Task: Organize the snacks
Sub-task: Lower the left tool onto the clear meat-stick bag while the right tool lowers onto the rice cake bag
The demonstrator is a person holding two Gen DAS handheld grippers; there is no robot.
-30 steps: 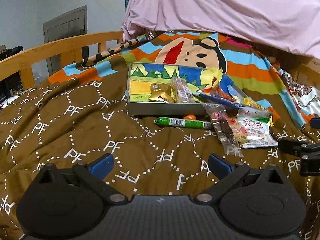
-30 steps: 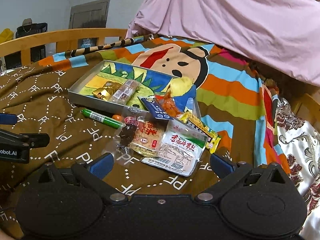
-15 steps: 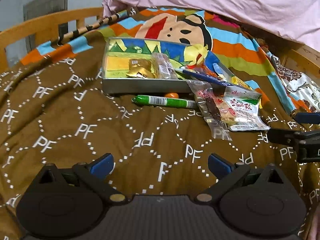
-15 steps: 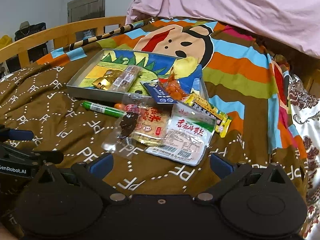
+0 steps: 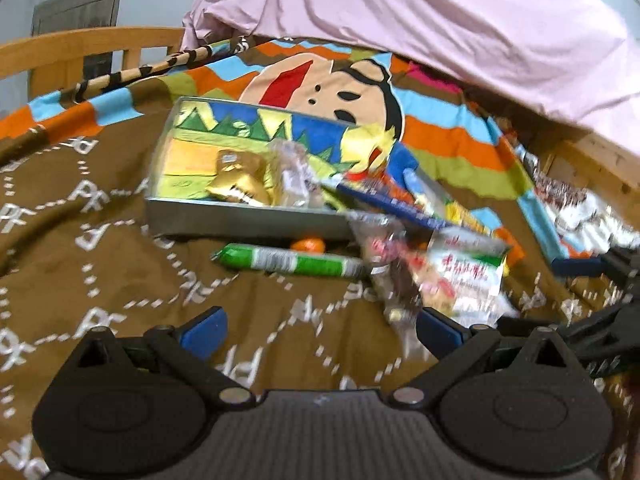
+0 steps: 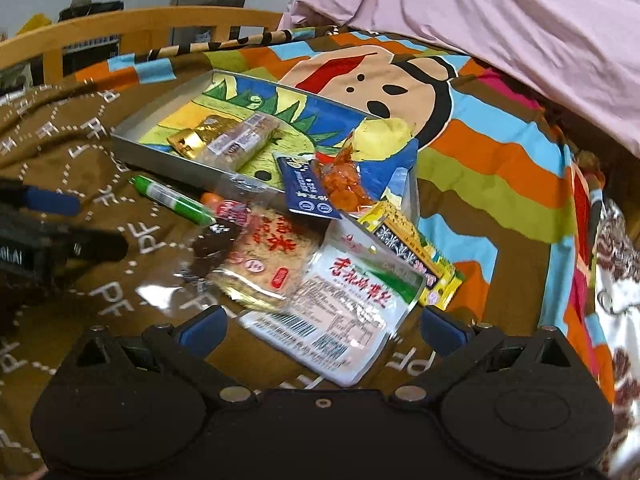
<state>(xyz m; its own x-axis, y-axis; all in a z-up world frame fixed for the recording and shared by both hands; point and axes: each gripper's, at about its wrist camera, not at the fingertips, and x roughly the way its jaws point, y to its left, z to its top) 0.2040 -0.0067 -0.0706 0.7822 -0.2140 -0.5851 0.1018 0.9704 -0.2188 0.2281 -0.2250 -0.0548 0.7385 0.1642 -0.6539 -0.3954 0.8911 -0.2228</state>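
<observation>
A shallow tin box (image 5: 248,218) (image 6: 160,152) with a colourful printed bottom lies on the brown blanket and holds a gold packet (image 5: 236,184) (image 6: 200,134) and a clear wrapped bar (image 6: 244,140). In front of it lie a green stick snack (image 5: 288,262) (image 6: 176,202), a small orange sweet (image 5: 308,245), a clear rice-cracker bag (image 6: 260,252), a white packet (image 6: 340,312) (image 5: 468,276), a blue packet (image 6: 304,190) and a yellow packet (image 6: 416,256). My left gripper (image 5: 320,330) is open and empty, just short of the green stick. My right gripper (image 6: 320,330) is open and empty over the white packet's near edge.
A striped cartoon blanket (image 6: 480,152) lies beyond the box, with a pink sheet (image 5: 440,12) behind it. A wooden bed rail (image 5: 80,44) runs along the far left. The other gripper shows at the right edge of the left wrist view (image 5: 600,292) and at the left edge of the right wrist view (image 6: 48,232).
Both grippers have moved forward towards the snack pile, which now looms larger. Both stay open and empty. No snack has moved.
</observation>
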